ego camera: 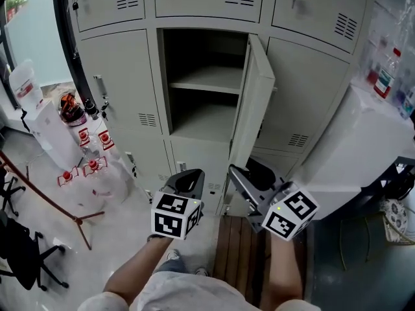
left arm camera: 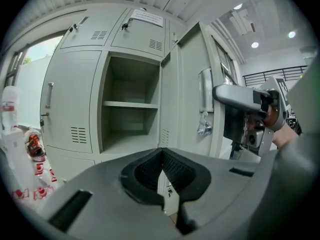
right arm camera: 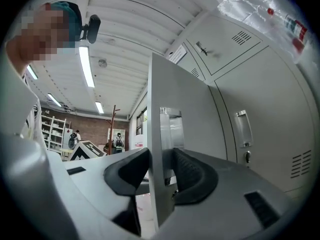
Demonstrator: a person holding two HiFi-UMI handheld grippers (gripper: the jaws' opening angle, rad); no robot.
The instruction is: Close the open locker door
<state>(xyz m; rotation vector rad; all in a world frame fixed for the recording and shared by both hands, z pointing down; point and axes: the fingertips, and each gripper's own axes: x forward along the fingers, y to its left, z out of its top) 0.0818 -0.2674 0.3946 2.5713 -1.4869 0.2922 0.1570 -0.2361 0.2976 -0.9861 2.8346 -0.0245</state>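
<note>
1. Pale grey steel lockers (ego camera: pixel 123 83) fill the upper part of the head view; the middle compartment stands open, with one shelf (ego camera: pixel 206 83) across it and nothing visible on it.
2. Locker door (ego camera: pixel 257 99): swung out toward the camera, hinged on its right side, seen nearly edge-on at centre frame; its lower corner comes down to the right gripper.
3. Right gripper (ego camera: pixel 245 172): lower centre-right of the head view, its marker cube (ego camera: pixel 290 214) nearest the camera; in the right gripper view its jaws stand wide apart with the door's free edge (right arm camera: pixel 162 134) upright between the two dark pads (right arm camera: pixel 192 171); the pads straddle the edge without a clear clamp on it.
4. Left gripper (ego camera: pixel 188 177): lower centre of the head view, just left of the door and apart from it; in the left gripper view its jaws are drawn together at the tips and nothing sits between them; the open compartment lies straight ahead and the door at centre-right of that view.
5. Forearms (ego camera: pixel 139 271) enter from the bottom edge.
6. Floor items: red-capped bottles (ego camera: pixel 91 144) at left; a black chair (ego camera: pixel 23 254) at lower left; wooden slats (ego camera: pixel 237 248) at lower centre.
7. White box (ego camera: pixel 363 154): right edge, beside the lockers.
</note>
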